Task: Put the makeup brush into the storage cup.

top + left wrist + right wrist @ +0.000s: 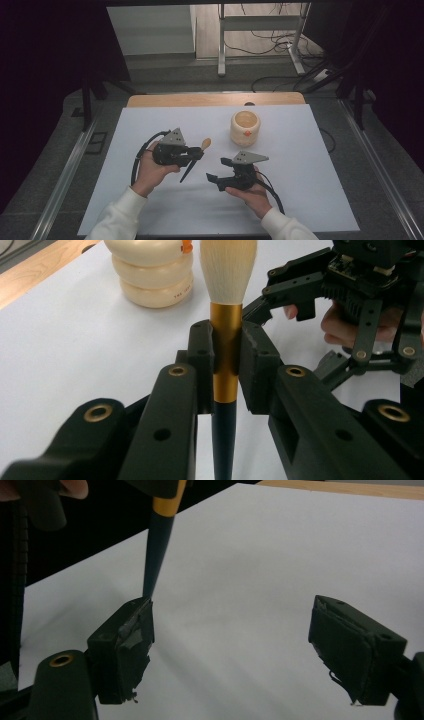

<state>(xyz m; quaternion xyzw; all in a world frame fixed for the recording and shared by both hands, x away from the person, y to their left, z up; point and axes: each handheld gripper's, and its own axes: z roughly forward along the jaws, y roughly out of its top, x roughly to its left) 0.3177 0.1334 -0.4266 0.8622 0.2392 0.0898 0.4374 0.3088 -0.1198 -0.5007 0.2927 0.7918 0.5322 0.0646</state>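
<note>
One cream pot, open-topped, contents unclear

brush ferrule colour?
Gold on the brush; clearest in the left gripper view.

Cream-bristled brush with gold band, cream pot, white sheet

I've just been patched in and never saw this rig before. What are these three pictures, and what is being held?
No robot here: a person holds a hand gripper in each hand. The high view looks down on the table; the other two look along each gripper's own jaws. The left gripper is shut on a brush, at its gold band, bristles pointing away. The right gripper is open, nothing between its jaws, its left jaw close by the brush's dark handle tip. A cream, ribbed jar stands on the white sheet beyond.
</note>
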